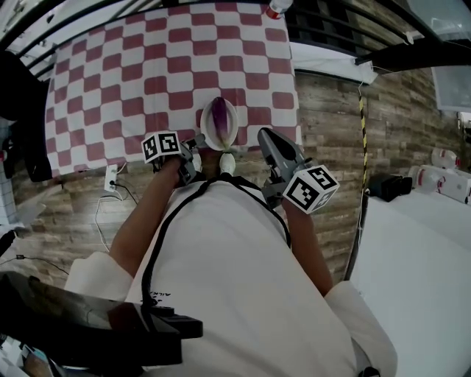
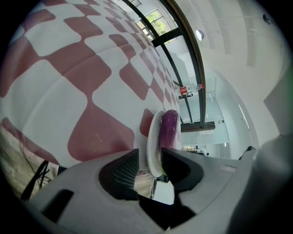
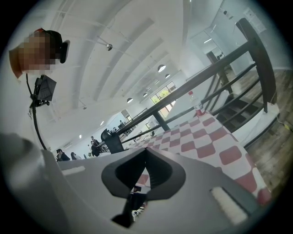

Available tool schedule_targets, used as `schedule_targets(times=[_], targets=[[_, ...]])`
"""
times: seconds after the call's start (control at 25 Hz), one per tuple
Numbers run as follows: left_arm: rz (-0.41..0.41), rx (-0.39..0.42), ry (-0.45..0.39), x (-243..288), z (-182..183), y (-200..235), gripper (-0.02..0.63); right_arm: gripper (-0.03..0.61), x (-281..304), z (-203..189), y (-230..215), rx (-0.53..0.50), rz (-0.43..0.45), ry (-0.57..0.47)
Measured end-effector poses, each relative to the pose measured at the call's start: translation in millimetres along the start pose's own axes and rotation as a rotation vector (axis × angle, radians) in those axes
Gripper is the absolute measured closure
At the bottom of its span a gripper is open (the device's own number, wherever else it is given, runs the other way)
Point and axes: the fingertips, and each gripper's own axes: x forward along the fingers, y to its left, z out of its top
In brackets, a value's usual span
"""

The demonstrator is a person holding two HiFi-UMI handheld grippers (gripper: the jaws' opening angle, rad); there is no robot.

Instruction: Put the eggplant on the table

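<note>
While the person stands at the near edge of the table, which is covered by a red-and-white checked cloth, a white power strip and its cable lie on the plank floor at far left.

Left gripper: jaws released and spread. The rim of a white plate stands between them, and the pads are not pressing it.

Eggplant: lies on that plate at the table's near edge. It is purple, its long axis runs away from the person, and its tapered end points to the far side.

Right gripper: jaws clenched together on nothing, just right of the plate and apart from it.

Red-capped bottle at the table's far edge, with black railing behind it. Yellow-and-black striped strip on the floor at right.

Marker cubes carry only black-and-white squares. The print on the shirt is too small to read.
</note>
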Motion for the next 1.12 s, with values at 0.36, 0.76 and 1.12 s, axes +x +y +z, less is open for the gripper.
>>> schedule_targets(times=[0.36,0.76,1.12], targets=[[0.011,0.034,-0.07,-32,6,-1,0.469,0.571,15,4,6,-0.027,0.064,0.016],[-0.011,0.117,-0.186,-72,31,-33,0.497,0.571,27,9,14,-0.053,0.127,0.036],[0.008,0.348,-0.272,-105,44,-88,0.534,0.571,30,13,15,-0.077,0.148,0.048]])
